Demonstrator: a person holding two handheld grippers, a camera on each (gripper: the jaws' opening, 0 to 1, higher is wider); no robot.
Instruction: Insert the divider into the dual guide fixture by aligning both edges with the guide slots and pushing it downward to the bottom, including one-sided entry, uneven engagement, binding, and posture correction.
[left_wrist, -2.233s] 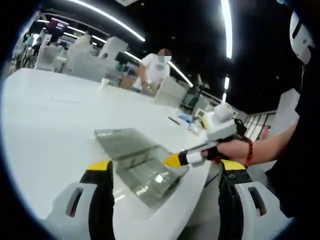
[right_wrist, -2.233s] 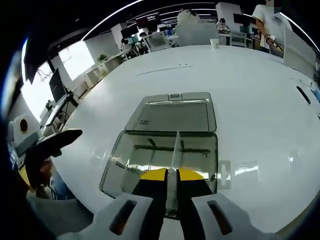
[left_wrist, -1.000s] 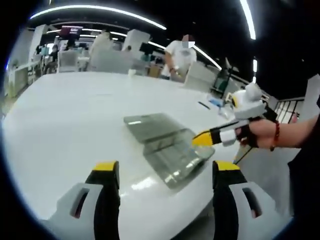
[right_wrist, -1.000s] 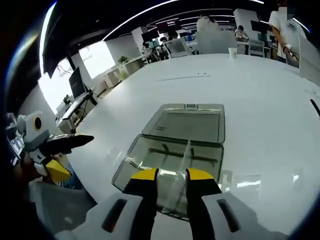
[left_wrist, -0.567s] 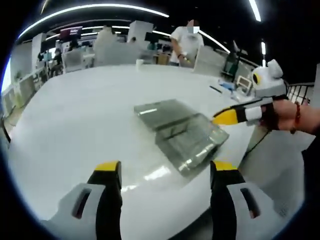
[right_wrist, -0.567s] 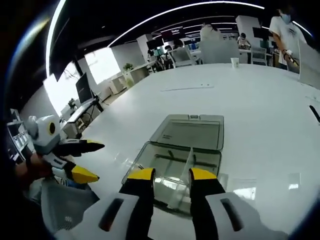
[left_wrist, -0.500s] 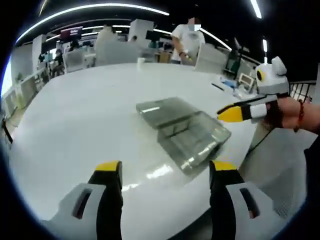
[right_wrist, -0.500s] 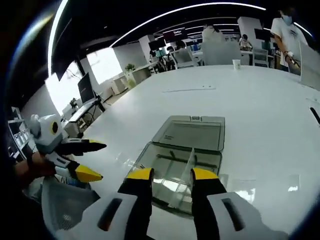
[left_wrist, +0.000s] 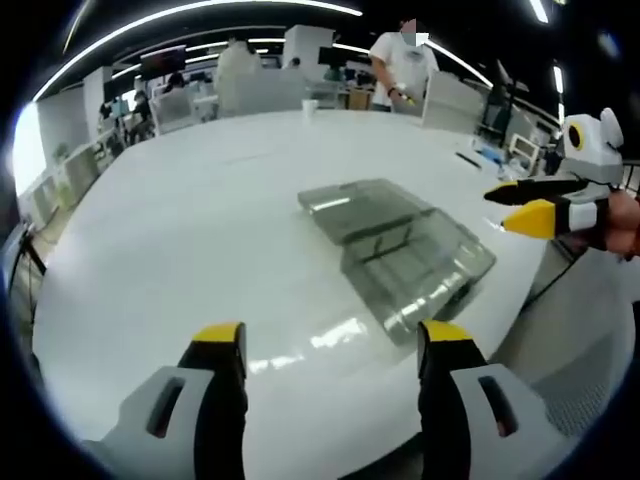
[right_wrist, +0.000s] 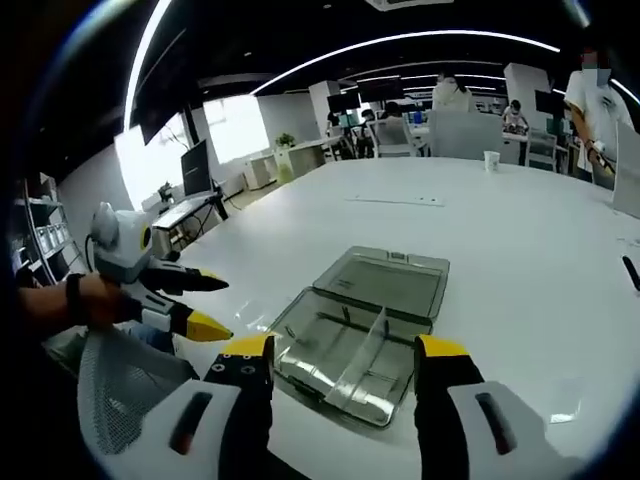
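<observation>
White counter (right_wrist: 520, 230) carries the clear plastic guide fixture (right_wrist: 362, 320) near its edge, thin transparent divider (right_wrist: 364, 347) seated; left gripper (left_wrist: 330, 338) and right gripper (right_wrist: 345, 347) hang released, clear.

Bright, table glare, fisheye warp.

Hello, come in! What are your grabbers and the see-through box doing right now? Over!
Left gripper open, empty. Right gripper open, empty, short of the box. Divider standing inside the clear box, lid open flat. Nothing in the way.
</observation>
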